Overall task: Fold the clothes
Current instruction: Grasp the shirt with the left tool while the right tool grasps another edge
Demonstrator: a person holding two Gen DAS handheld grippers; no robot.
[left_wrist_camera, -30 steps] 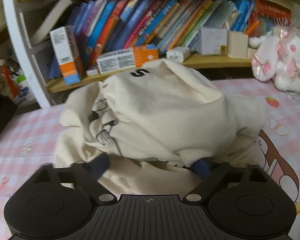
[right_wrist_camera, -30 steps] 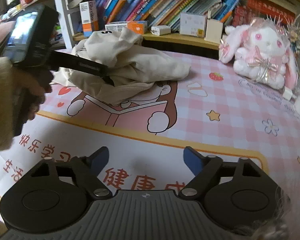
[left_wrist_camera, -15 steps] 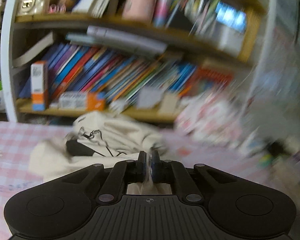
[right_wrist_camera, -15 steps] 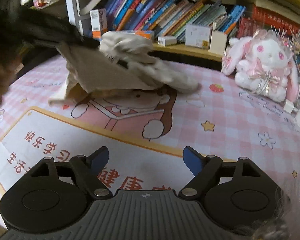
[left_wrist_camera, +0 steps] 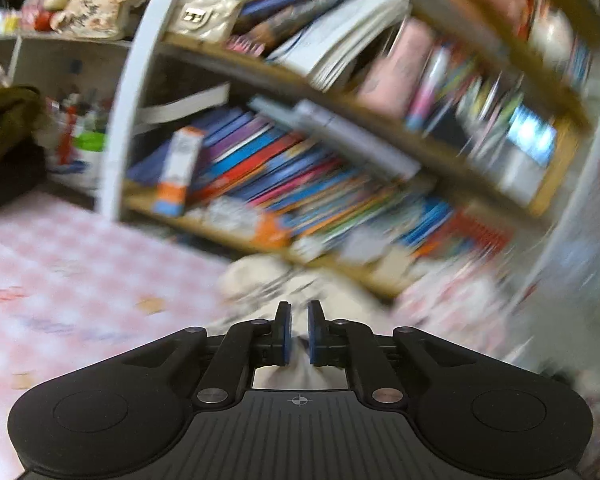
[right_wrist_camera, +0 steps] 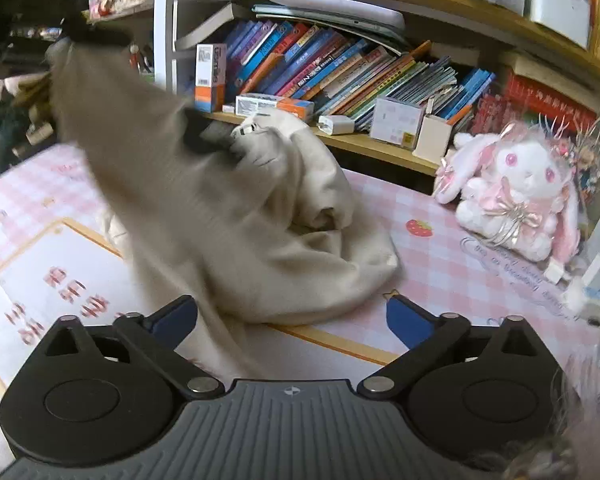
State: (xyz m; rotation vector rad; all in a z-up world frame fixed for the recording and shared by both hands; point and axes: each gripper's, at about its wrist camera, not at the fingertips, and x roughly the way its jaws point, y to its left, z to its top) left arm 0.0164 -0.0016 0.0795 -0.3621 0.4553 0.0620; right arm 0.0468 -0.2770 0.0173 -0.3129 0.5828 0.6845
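The cream sweatshirt is a thick, soft, off-white garment with a dark printed drawing on the part nearest the bookshelf; most of it lies in a rumpled heap on the pink checked table cover, with one rounded fold bulging at its right edge. From that heap a broad band of cloth rises up and to the left, drawn taut and blurred, so the garment's long axis runs on a diagonal from the table at lower right to the raised end at upper left. That raised end is pinched in the left gripper, whose blue-padded fingers stand nearly together with a wad of cream cloth between them; the left wrist view is tilted and smeared, with the shelves slanting across it. The right gripper sits low over the printed mat just in front of the heap, its fingers spread wide and holding nothing, the hanging cloth passing close by its left finger. A white plush rabbit sits well apart to the right.
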